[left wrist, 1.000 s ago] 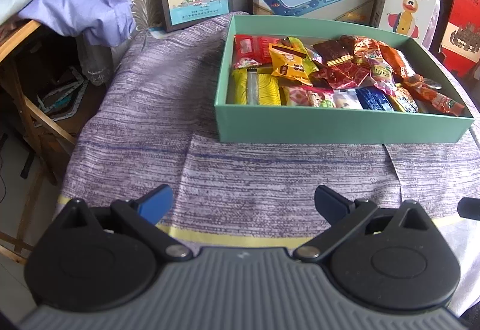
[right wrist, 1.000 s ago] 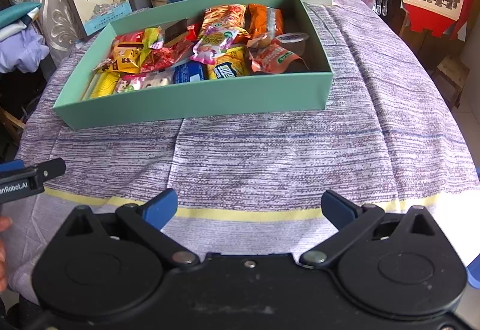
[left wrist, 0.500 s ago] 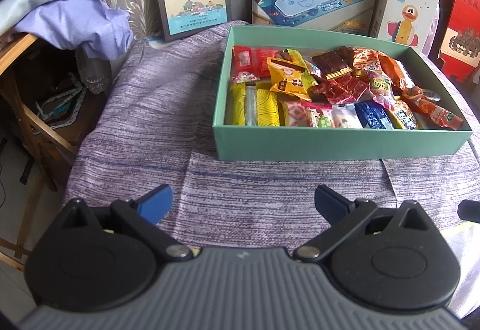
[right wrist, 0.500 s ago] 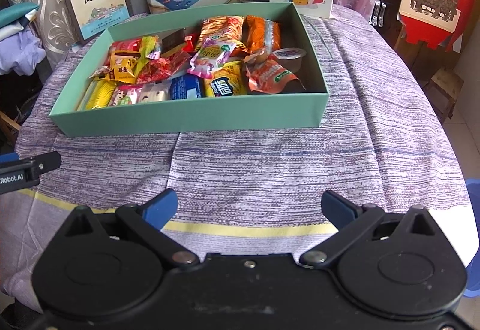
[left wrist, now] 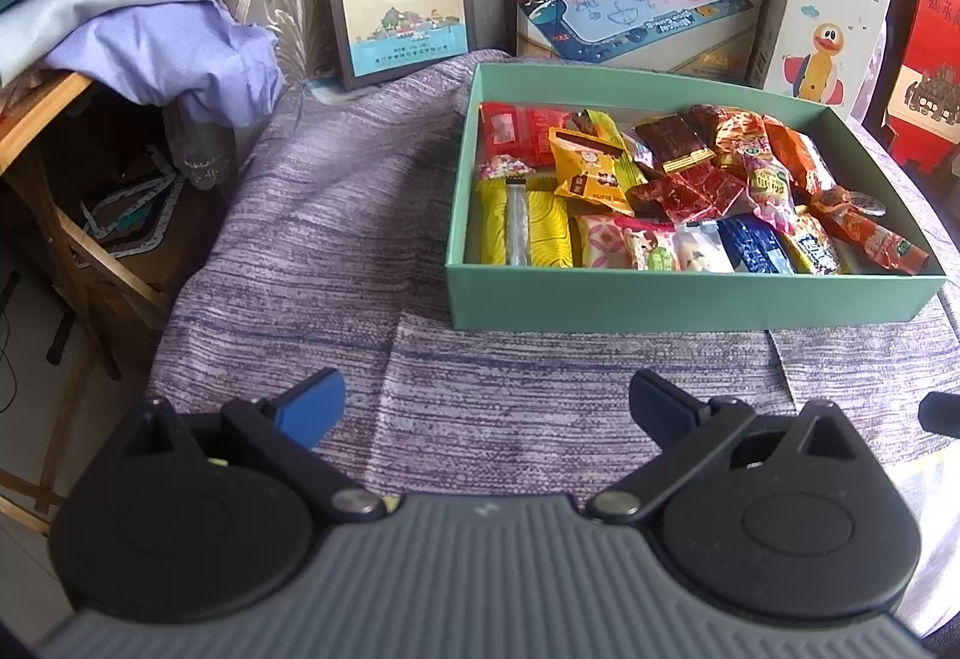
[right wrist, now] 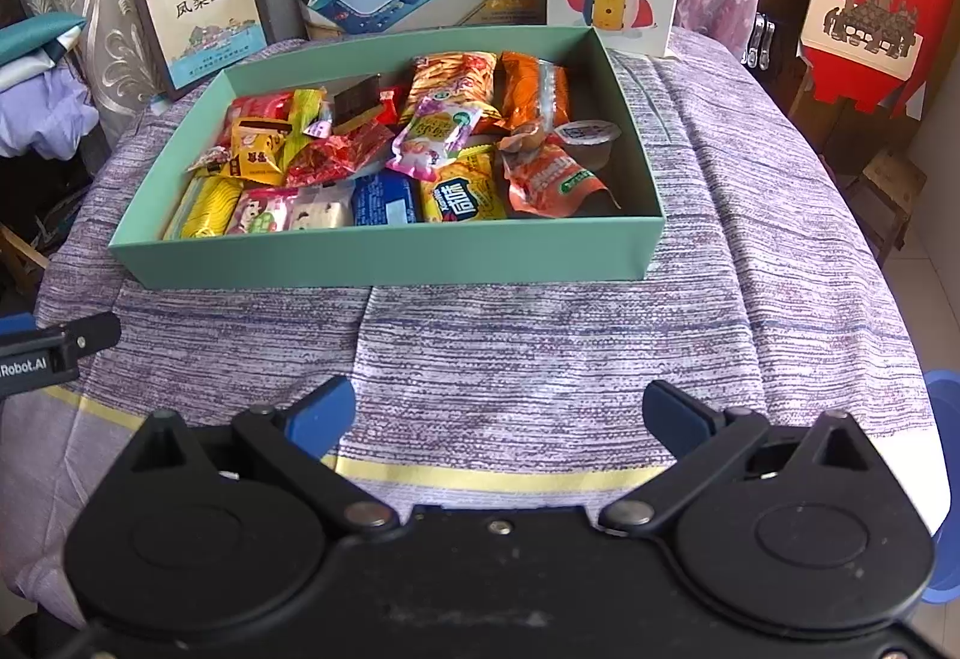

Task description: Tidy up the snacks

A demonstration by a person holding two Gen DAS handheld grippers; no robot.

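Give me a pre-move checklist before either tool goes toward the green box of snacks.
1. Left tool open, nothing held: ok.
2. Right tool open, nothing held: ok.
3. Shallow green cardboard box flat on the purple striped tablecloth: ok.
4. Cloth between both tools and the box free of obstacles: ok.
5. Snack packets inside the box, none on the cloth: ok.
6. Small clear jelly cup upright, lid sealed: cannot tell.

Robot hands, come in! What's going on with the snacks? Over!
Left gripper open, empty. Right gripper open, empty. Snacks all inside green box. Nothing in the way, only purple cloth.
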